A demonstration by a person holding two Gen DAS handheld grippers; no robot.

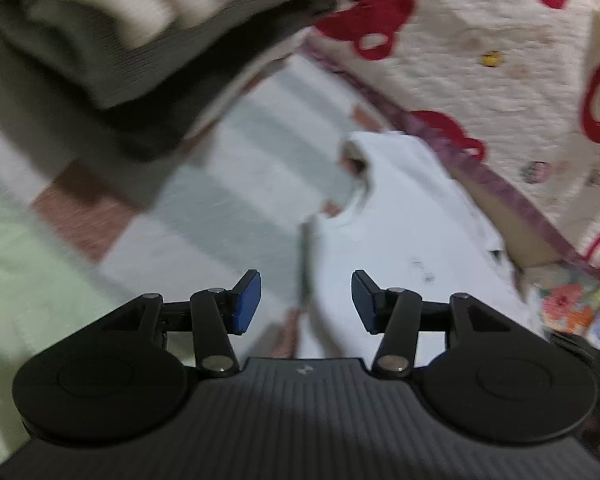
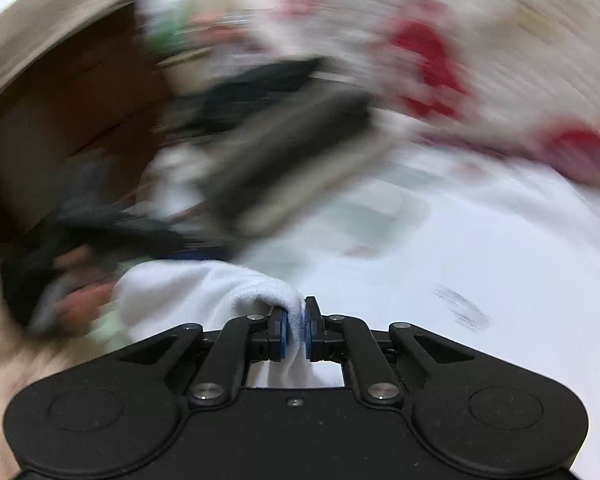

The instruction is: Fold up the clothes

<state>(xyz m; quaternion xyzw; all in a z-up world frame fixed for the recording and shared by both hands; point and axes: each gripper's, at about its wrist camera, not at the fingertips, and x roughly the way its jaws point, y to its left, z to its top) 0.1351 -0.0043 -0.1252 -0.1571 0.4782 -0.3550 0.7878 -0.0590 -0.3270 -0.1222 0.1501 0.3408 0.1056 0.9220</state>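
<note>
Gripping: right hand-held gripper (image 2: 296,328) clamps a white cotton garment (image 2: 440,248) fold, lower centre of frame.
Left hand-held gripper (image 1: 306,300): jaws apart, empty.
Garment (image 1: 400,220): centre right.

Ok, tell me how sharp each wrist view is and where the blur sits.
Left wrist view: left gripper crisp, white garment and grey folded stack moderately smeared. Right wrist view: right gripper sharp, background heavily streaked.
</note>
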